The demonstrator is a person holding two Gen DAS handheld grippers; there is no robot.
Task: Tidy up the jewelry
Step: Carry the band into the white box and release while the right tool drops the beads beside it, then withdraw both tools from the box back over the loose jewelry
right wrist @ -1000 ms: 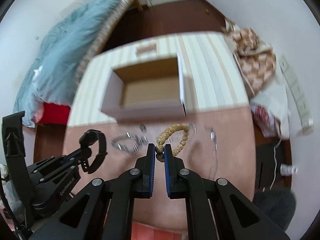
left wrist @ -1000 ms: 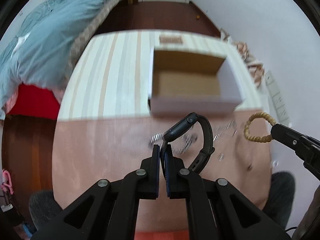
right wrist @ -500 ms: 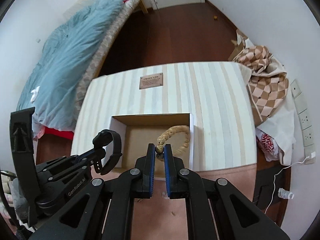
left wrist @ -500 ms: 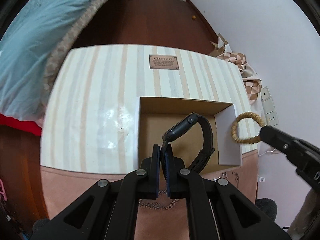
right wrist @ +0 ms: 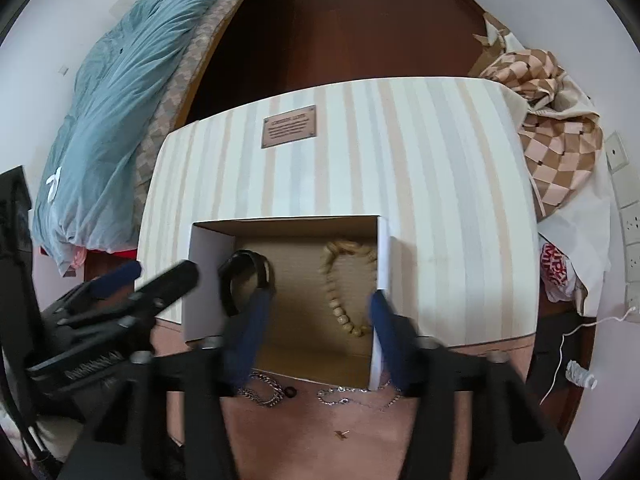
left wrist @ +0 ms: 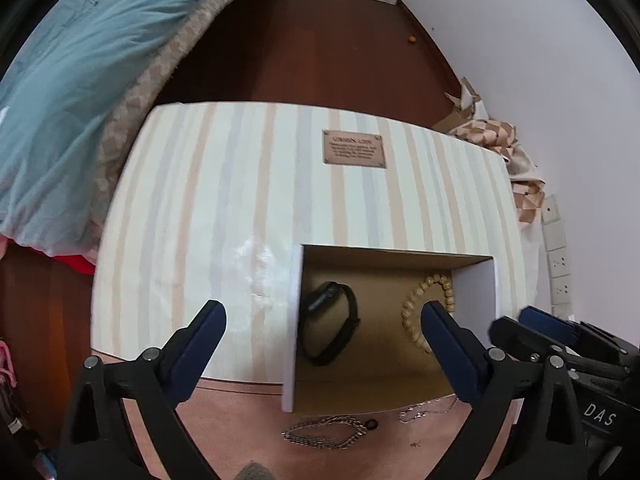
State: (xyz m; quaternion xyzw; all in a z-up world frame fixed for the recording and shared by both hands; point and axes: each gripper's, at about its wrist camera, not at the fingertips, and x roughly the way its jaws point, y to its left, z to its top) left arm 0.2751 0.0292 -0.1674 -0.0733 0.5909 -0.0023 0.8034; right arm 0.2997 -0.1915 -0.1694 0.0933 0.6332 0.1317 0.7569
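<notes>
An open cardboard box sits on the table. A black smartwatch lies in its left half. A tan bead bracelet lies in its right half. My left gripper is open wide and empty above the box's left side. My right gripper is open and empty above the bracelet; it also shows in the left wrist view. A silver chain and a second thin chain lie on the pink mat in front of the box.
A striped cloth covers the table's far part, with a brown label. A small black ring lies beside the chain. A bed with blue bedding is at the left. A checkered bag sits at the right.
Both grippers have opened. The watch and the bead bracelet dropped from the fingers into the box. Earlier, both grippers carried them forward from above the pink mat to over the box.
</notes>
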